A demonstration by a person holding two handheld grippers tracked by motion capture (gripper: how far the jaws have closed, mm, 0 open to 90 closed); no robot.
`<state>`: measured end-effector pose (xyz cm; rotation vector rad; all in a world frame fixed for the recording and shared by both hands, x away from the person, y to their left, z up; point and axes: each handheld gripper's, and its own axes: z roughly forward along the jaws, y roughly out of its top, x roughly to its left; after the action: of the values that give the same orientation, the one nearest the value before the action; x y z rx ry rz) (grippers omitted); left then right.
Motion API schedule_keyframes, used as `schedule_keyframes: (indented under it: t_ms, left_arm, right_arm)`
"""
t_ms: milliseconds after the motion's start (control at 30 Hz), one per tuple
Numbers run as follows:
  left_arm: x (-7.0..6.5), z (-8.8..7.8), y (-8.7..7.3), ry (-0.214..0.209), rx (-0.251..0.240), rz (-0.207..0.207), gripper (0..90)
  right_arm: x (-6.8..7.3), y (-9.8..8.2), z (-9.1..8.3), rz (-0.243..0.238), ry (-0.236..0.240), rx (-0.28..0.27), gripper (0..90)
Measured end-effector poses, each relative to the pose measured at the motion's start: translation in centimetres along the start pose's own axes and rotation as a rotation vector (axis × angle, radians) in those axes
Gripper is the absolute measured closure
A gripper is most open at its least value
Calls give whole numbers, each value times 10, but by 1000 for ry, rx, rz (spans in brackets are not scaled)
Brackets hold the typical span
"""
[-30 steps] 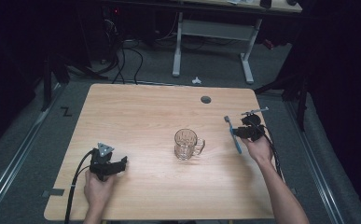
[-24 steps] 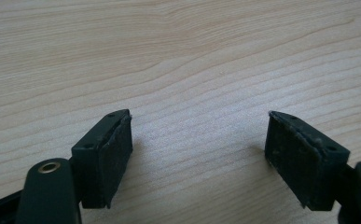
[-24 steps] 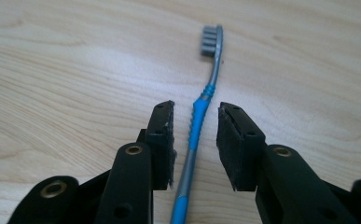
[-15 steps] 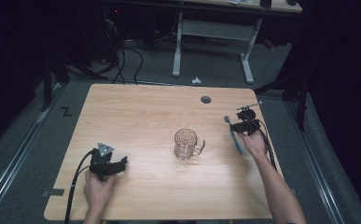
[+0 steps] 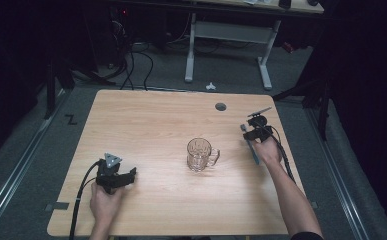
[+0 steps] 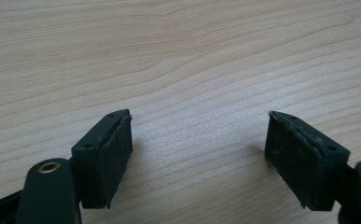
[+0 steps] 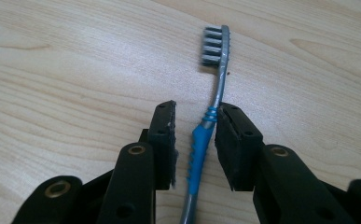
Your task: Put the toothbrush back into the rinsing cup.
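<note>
A toothbrush [image 7: 214,95] with a grey head and blue grip lies flat on the wooden table [image 5: 151,120] near its right edge, seen from above as a thin blue-grey stick [image 5: 254,152]. My right gripper [image 7: 196,112] points down over the toothbrush [image 5: 251,134], with the neck and grip between its jaws. The jaws have just been closing. The right pad is at the neck, while a gap shows beside the left pad. My left gripper [image 5: 129,176] rests low at the front left. Its jaws stand wide apart over bare wood [image 6: 199,126].
A clear glass mug [image 5: 201,155] stands upright mid-table, its handle towards the right. A round cable hole [image 5: 220,106] sits near the far edge. Beyond the table are white desk legs [image 5: 188,50] and floor cables. Cables trail from both grippers.
My right hand has moved left and down onto the toothbrush, and its jaws have narrowed around it. The left hand, the mug and the toothbrush have stayed put.
</note>
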<state>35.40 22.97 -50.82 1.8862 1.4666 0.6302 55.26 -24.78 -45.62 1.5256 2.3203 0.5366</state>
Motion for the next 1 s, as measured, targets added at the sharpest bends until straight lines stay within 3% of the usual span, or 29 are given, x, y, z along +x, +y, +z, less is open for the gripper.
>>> schedule_keyframes:
  t_ms: [233, 333, 633, 800, 1000]
  left_arm:
    - [0, 0, 0, 0, 0, 0, 237]
    - [-1, 0, 0, 2, 1, 7, 237]
    - [-1, 0, 0, 2, 1, 7, 237]
    - [-1, 0, 0, 1, 1, 7, 237]
    - [-1, 0, 0, 1, 1, 7, 237]
  right_arm:
    - [-1, 5, 6, 21, -20, 10, 710]
    - [1, 6, 9, 5, -31, 22, 721]
    - [-4, 5, 17, 36, -12, 50, 760]
    - [-3, 8, 17, 14, -18, 72, 799]
    - [-7, 6, 15, 30, 10, 81, 805]
